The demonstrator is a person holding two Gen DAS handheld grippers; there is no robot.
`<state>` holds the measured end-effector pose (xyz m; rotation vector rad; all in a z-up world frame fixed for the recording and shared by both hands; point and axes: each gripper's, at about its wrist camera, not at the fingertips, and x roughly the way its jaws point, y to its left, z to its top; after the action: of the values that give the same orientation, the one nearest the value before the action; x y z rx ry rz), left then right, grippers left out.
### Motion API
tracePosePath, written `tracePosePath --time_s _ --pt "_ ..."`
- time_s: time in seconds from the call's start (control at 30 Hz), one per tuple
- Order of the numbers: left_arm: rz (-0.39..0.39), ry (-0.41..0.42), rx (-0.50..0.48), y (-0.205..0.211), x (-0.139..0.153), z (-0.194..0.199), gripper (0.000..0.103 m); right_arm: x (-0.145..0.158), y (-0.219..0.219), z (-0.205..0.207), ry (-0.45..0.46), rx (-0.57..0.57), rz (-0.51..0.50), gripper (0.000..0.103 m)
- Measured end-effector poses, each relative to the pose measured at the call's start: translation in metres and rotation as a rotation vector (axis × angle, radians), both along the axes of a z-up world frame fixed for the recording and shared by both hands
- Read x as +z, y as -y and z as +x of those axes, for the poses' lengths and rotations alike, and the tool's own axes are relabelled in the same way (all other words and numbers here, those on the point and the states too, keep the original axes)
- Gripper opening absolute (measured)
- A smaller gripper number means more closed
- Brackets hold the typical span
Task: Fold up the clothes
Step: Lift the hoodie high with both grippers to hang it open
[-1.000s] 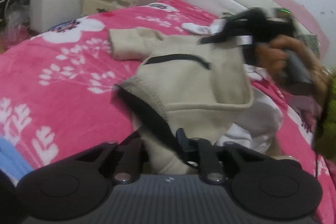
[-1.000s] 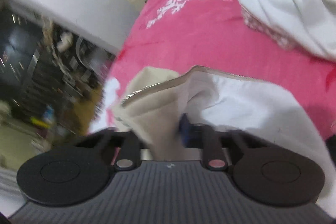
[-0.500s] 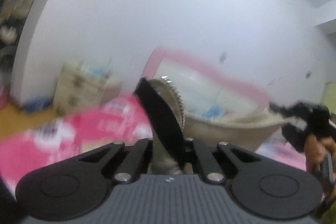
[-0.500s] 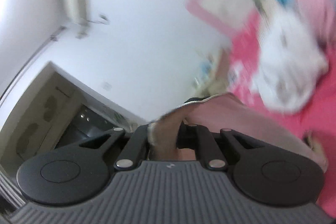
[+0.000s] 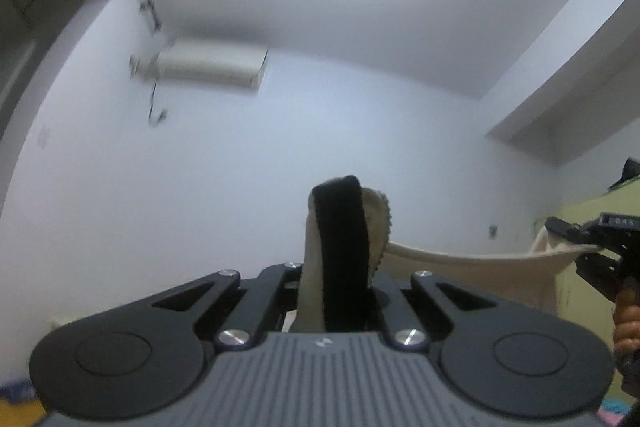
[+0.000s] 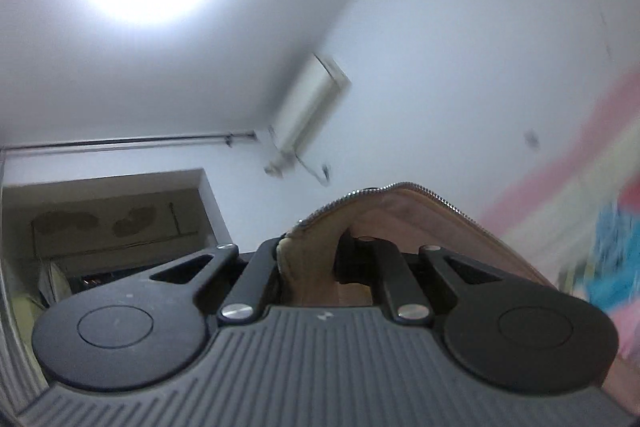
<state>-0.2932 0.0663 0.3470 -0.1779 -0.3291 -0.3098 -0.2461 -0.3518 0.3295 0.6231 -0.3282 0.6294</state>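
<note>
The left gripper [image 5: 338, 301] is pointing up toward the white ceiling, its jaws closed tight on a bunched corner of the cream fleece jacket with black trim and a metal zipper [image 5: 344, 247], where a black band is running straight up between the fingers. A taut strip of the same cream fabric is stretching away to the right, reaching the right gripper [image 5: 576, 243], which is pinching the far corner with a bare hand [image 5: 626, 323] wrapped round its handle. In the right wrist view the right gripper [image 6: 316, 269] is likewise clamping a fold of the jacket [image 6: 400, 219], the zipper teeth arching over the jaws. Both tools are probably holding the garment aloft and spread apart so that it is hanging open and flat, shaking out wrinkles before being laid down for folding. The pink bed [image 6: 592, 155] is showing only as a blur at the right edge, so the jacket appears to be well above it. A wall-mounted white air conditioner [image 5: 208, 65] is sitting high on the wall.
</note>
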Motion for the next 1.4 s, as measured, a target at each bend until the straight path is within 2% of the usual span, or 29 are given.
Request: tracePosePath --time_s 0.13,0.23,0.47,0.53,0.63,0.77,0.87,1.03,1.17,1.2,1.23,1.27,1.3,1.33,1.37,1.4 --pt "0.012 0.082 0.008 0.006 0.016 -0.037 0.003 0.017 0.002 -0.048 0.061 -0.059 -0.025 0.004" --pt "0.017 0.103 0.017 0.012 0.013 -0.056 0.003 0.011 0.002 -0.075 0.084 -0.099 -0.03 0.004" --pt "0.009 0.035 0.055 0.021 -0.017 -0.061 0.003 -0.034 -0.003 -0.092 0.038 -0.113 -0.012 0.004" --pt "-0.001 -0.011 0.054 0.021 -0.027 -0.051 0.003 -0.051 -0.006 -0.083 0.001 -0.141 -0.011 0.004" --pt "0.007 -0.081 0.082 0.026 -0.05 -0.014 0.003 -0.071 -0.01 -0.065 -0.054 -0.195 -0.03 0.004" --pt "-0.005 -0.168 0.118 0.033 -0.088 0.064 0.003 -0.099 -0.015 0.0 -0.151 -0.241 -0.09 0.004" --pt "-0.007 -0.209 0.144 0.041 -0.116 0.14 0.003 -0.125 -0.019 0.069 -0.223 -0.257 -0.14 0.004" --pt "0.044 -0.275 0.199 0.048 -0.162 0.278 0.003 -0.162 -0.038 0.21 -0.3 -0.304 -0.213 0.004" --pt "0.127 -0.381 0.248 0.055 -0.206 0.391 0.006 -0.199 -0.046 0.338 -0.441 -0.295 -0.231 0.004" --pt "0.17 -0.444 0.255 0.058 -0.225 0.422 0.012 -0.215 -0.047 0.372 -0.494 -0.293 -0.228 0.004" --pt "0.208 -0.507 0.26 0.062 -0.244 0.452 0.014 -0.233 -0.048 0.401 -0.544 -0.294 -0.231 0.005" --pt "0.205 -0.574 0.253 0.061 -0.27 0.479 0.032 -0.255 -0.05 0.431 -0.614 -0.284 -0.246 0.008" --pt "0.223 -0.652 0.233 0.06 -0.296 0.503 0.057 -0.281 -0.052 0.461 -0.701 -0.266 -0.264 0.009" --pt "0.238 -0.73 0.214 0.059 -0.321 0.525 0.058 -0.307 -0.054 0.492 -0.789 -0.248 -0.282 0.011" --pt "0.227 -0.825 0.207 0.056 -0.347 0.544 0.058 -0.335 -0.052 0.519 -0.897 -0.22 -0.293 0.019" --pt "0.212 -0.918 0.19 0.053 -0.371 0.554 0.056 -0.362 -0.048 0.537 -1.012 -0.196 -0.289 0.022"
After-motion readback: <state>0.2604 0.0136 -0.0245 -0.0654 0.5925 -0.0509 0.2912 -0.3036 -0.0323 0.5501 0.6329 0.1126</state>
